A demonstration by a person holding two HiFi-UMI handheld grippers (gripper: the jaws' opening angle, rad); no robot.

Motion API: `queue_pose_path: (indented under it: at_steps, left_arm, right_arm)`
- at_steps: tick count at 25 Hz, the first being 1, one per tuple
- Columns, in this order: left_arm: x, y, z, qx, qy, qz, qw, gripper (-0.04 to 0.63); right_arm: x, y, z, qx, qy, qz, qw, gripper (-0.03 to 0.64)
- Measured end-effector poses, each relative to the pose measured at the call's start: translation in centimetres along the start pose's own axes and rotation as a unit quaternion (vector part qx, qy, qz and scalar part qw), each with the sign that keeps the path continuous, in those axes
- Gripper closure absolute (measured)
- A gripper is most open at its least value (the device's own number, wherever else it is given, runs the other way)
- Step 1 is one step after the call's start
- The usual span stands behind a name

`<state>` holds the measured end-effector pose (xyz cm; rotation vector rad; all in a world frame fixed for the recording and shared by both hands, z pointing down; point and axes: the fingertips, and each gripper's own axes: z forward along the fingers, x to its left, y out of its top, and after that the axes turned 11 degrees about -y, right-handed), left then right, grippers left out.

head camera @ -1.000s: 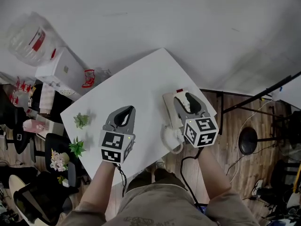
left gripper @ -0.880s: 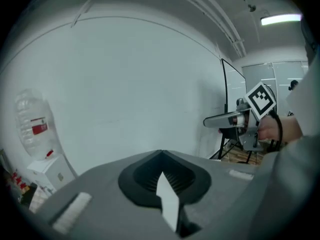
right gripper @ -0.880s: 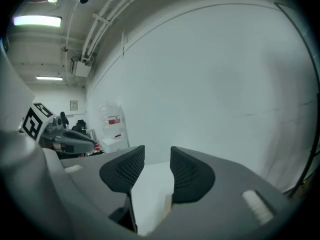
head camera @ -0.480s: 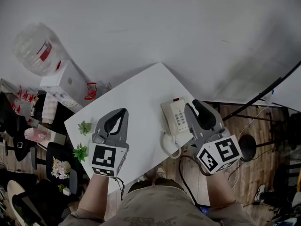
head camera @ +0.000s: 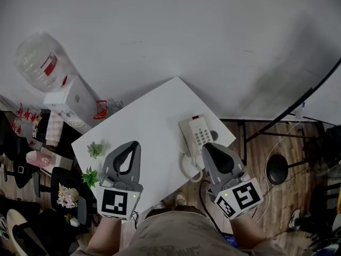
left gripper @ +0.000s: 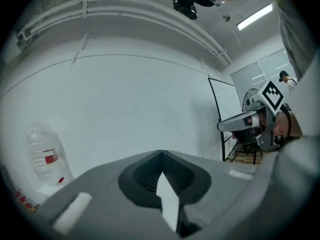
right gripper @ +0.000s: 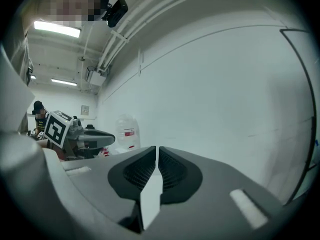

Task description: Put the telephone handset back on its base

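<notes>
- The left gripper hung over the table's near edge at 7 o'clock. Its fingers were pressed together on nothing, and its own view showed only wall past the tips.
- The right gripper hung at 5 o'clock, just short of the base. Its fingers were together but for a hair's slit, and it was empty too.
- The cord looped at the near edge, just beside the right gripper. A gripper coming in low from there could well snag it and drag the base along.
- The base sat at the table's 3 o'clock, near the right corner.
- The handset seemed to lie along the base's 9 o'clock side, beside the keypad. It was too small to tell whether it was fully seated. If it was not, a nudge might roll it off.
- A push toward 3 o'clock could send the base over the edge.
- The table lay bare from centre to 12 o'clock, so the safe room for moving was that way.
- Two plants stood at the 9 o'clock edge, well apart from the base.
- Off the table, a box and a bottle crowded 10 o'clock, and a stand crossed at 3 o'clock.
</notes>
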<state>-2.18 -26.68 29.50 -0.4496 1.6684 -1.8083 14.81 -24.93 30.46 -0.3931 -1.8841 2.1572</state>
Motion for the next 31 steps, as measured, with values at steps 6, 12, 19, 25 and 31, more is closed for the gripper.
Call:
queue_pose_path:
  at_steps: [6,12,19,25,31]
  left_arm:
    - [-1.2,-2.9,-0.5,0.010,-0.001,-0.032,0.9994,0.595]
    - [-2.1,-4.7,-0.6,0.023,-0.004,-0.054,0.9983,0.595]
    - [-1.5,-4.6,-1.0,0.050,-0.002,-0.065,0.9966,0.595]
    - [-0.4,-4.3,-1.1,0.024,0.008,-0.056,0.9981,0.595]
    - [-0.7,-3.9,-0.9,0.024,0.001,-0.051,0.9984,0.595]
  right_arm:
    - [1.2,-2.8,-1.2,0.027,0.013,0.010,1.000,0.589]
    - [0.8,-4.5,-1.7,0.048,0.006,0.011,0.999,0.589]
    - [0.3,-4.1,-1.5,0.044,-0.004,0.012,0.999,0.589]
    - [0.1,-4.1,-1.4,0.044,-0.007,0.013,0.999,0.589]
    - [0.4,-4.6,-1.3,0.057,-0.011,0.009,0.998,0.589]
